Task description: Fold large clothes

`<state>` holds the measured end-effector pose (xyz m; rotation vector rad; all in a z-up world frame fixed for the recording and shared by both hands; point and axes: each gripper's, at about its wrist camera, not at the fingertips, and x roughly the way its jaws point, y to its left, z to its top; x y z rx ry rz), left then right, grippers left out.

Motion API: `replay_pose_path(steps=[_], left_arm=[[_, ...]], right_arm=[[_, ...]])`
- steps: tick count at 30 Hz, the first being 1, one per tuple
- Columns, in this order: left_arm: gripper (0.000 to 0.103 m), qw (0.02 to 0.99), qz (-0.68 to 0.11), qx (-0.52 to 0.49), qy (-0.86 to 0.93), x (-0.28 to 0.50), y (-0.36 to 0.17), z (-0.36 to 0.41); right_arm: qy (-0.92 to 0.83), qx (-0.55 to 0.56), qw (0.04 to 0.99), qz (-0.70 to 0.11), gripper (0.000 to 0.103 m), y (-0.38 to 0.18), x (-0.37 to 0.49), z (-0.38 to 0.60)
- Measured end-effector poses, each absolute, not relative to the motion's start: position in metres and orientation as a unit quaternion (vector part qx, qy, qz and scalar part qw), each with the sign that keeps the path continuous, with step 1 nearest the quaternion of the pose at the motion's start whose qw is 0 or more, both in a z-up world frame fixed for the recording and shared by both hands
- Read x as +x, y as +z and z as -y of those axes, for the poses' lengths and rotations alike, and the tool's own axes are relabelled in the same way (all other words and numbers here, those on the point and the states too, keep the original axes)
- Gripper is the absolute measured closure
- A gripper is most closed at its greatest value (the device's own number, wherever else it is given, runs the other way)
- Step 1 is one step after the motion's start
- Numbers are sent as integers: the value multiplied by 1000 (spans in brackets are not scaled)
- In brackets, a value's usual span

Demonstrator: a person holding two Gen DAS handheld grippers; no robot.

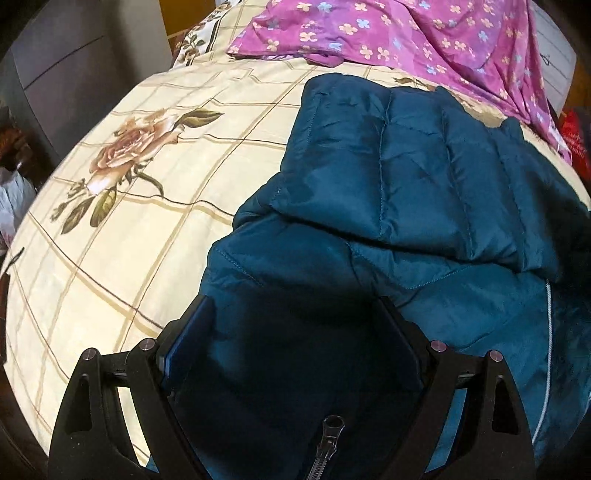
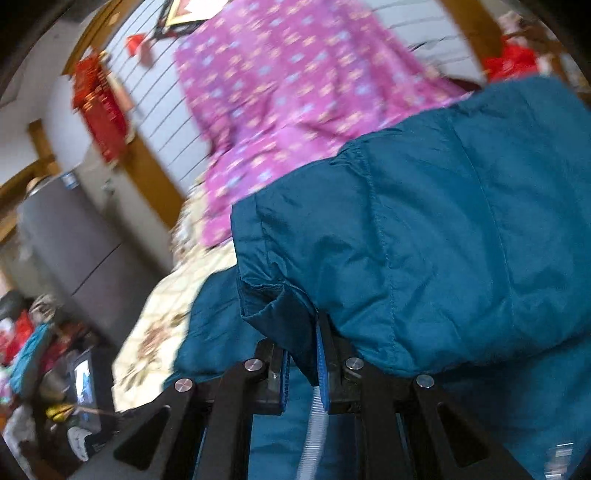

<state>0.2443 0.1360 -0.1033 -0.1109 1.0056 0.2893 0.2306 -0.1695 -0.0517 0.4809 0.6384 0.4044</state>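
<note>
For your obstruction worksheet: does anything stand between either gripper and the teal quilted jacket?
Nothing visible does. The left gripper sits open against the teal quilted jacket; the right gripper is shut on its fabric.

The black two-finger left gripper point(image 1: 291, 332) sits at lower centre of its frame, fingers spread wide. The black two-finger right gripper point(image 2: 303, 354), also lower centre, is pinched nearly closed on teal quilted jacket point(image 2: 424, 240) fabric.

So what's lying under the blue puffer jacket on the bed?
The blue puffer jacket lies on a cream bedsheet printed with roses and a grid. A purple floral cloth lies behind it. Whatever the jacket covers directly beneath cannot be seen.
</note>
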Motion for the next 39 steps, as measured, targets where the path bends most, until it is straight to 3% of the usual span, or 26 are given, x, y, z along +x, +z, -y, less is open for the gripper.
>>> replay_pose_path(steps=[4, 7, 9, 11, 12, 19, 23, 28, 31, 39], left_arm=[[15, 865, -480, -51, 138, 246, -104, -134], [15, 865, -480, -54, 137, 246, -105, -135], [15, 865, -479, -56, 136, 245, -104, -135], [15, 865, -479, -55, 137, 246, -104, -135], [15, 865, -479, -54, 137, 246, -104, -135], [15, 879, -457, -52, 130, 236, -87, -129], [15, 900, -426, -45, 82, 226, -71, -108], [15, 902, -426, -67, -34, 242, -72, -68], [15, 895, -427, -93, -86, 255, -79, -50], [15, 875, -446, -148, -114, 280, -95, -46]], right_arm=[[228, 202, 887, -348, 91, -74, 242, 128], [218, 162, 883, -383, 85, -83, 251, 108], [223, 165, 880, -385, 65, -84, 252, 108], [226, 168, 882, -378, 29, -82, 251, 109], [227, 166, 885, -372, 26, -80, 252, 108], [228, 152, 893, -356, 25, -43, 224, 125], [115, 57, 921, -369, 25, -37, 197, 151], [4, -74, 906, -417, 25, -71, 176, 190], [6, -64, 885, -462, 23, -100, 178, 218], [38, -50, 882, -468, 14, -109, 182, 227]])
